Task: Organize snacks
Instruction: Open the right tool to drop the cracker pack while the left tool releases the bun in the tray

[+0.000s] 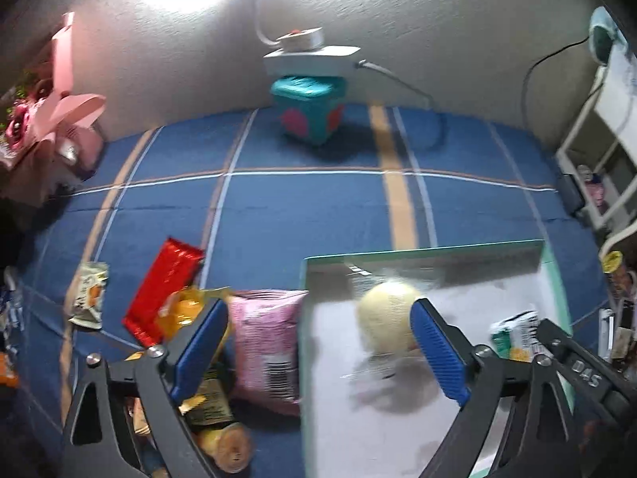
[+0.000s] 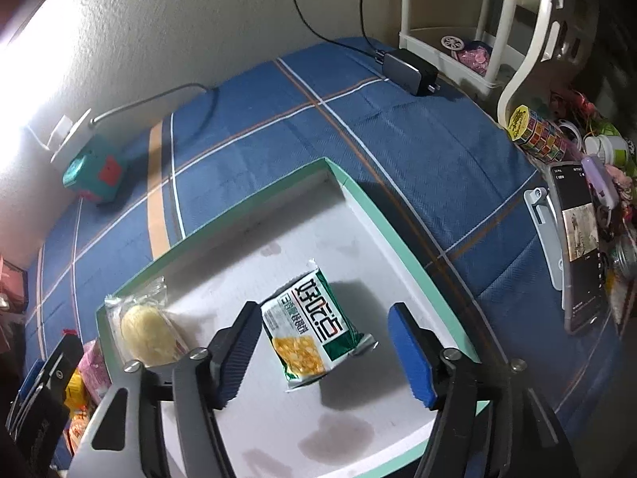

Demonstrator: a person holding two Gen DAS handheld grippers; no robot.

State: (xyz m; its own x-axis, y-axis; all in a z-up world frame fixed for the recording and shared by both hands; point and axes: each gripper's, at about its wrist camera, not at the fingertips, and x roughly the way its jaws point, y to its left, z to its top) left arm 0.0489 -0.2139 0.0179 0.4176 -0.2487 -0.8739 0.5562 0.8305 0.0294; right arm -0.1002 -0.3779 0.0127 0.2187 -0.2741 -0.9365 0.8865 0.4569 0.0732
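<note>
A white tray with a green rim (image 1: 422,249) (image 2: 370,207) lies on a blue plaid cloth. In it lie a clear-wrapped pale yellow bun (image 1: 386,318) (image 2: 145,332) and a green-and-white corn snack packet (image 2: 316,324) (image 1: 515,336). My left gripper (image 1: 318,348) is open and empty above the tray's left edge, the bun blurred just beyond its right finger. My right gripper (image 2: 322,354) is open, its fingers to either side of the green packet, above it. Left of the tray lie a pink packet (image 1: 264,342), a red packet (image 1: 165,286), orange packets (image 1: 181,312) and a small white packet (image 1: 87,294).
A teal box (image 1: 308,109) under a white power strip (image 1: 310,53) stands by the back wall. A black charger (image 2: 408,71) and a white shelf (image 2: 469,20) are at the right. A phone on a stand (image 2: 577,247) and clutter line the right edge.
</note>
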